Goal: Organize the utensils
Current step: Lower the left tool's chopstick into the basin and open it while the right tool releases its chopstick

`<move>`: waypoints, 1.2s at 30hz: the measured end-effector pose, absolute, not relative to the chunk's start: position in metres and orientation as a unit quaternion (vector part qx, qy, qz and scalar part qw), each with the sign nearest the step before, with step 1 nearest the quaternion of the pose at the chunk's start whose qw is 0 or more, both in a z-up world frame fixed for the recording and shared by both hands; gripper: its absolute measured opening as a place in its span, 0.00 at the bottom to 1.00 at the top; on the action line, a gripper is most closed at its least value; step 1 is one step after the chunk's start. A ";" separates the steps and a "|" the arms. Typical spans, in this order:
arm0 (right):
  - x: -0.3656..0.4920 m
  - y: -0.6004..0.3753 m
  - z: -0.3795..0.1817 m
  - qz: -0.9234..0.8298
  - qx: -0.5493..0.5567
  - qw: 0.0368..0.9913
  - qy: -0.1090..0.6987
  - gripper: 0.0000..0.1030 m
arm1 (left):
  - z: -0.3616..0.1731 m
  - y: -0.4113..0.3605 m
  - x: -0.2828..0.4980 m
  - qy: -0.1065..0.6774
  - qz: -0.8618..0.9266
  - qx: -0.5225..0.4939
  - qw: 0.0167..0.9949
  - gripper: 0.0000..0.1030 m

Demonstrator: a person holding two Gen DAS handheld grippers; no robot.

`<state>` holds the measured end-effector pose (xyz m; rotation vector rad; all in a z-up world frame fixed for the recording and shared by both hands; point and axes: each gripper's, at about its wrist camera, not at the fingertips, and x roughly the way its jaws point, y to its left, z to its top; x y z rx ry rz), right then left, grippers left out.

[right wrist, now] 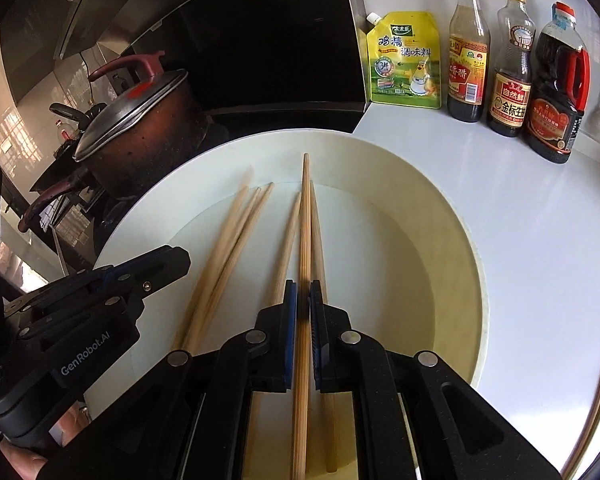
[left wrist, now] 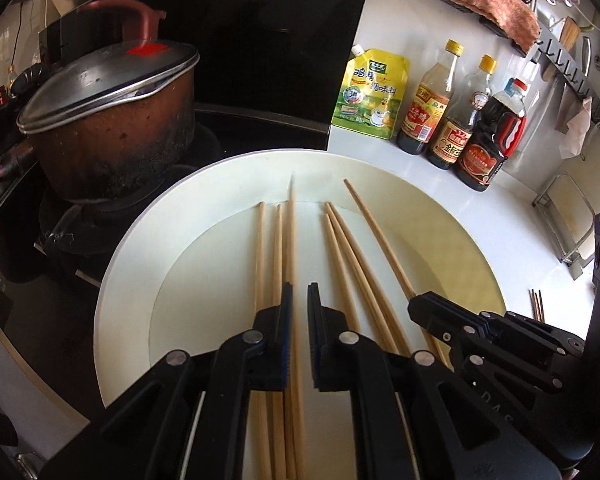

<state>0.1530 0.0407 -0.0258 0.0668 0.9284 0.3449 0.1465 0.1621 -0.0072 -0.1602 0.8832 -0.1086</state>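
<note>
Looks like the step here is lining up the chopsticks in the bowl, which sits on the white surface. My take: keep both tongs low and tilted along the sticks, and set each stick down parallel to the ones next to it. Don't drop them from a height or they'll roll and cross. Watch the two tongs too, they're just beside each other.

Left tongs: jaws a bit apart, not clamped. The left stick runs between them and hugs the left pad, with a clear gap to the right pad. So it's loose in there, over three or so sticks lying in the bowl.

Right tongs: nearly together around the right stick, which points straight ahead over the bowl. The pads sit tight on both sides, with maybe a dark sliver at the left pad. Honestly can't tell if it's really pinched or just cradled.
</note>
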 end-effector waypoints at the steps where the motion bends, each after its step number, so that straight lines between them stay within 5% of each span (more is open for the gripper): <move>1: 0.152 0.039 -0.026 0.164 0.033 0.880 0.444 0.16 | -0.008 0.164 0.146 0.426 -0.050 -0.080 0.900 0.23; 3: 0.149 0.037 -0.025 0.158 0.031 0.885 0.437 0.19 | -0.008 0.166 0.143 0.421 -0.043 -0.081 0.902 0.45; 5: 0.146 0.034 -0.025 0.157 0.030 0.887 0.433 0.19 | -0.008 0.167 0.140 0.417 -0.038 -0.080 0.905 0.50; 36: 0.074 -0.029 -0.006 0.152 0.073 0.905 0.390 0.33 | 0.002 0.137 0.078 0.420 -0.015 -0.055 0.906 0.67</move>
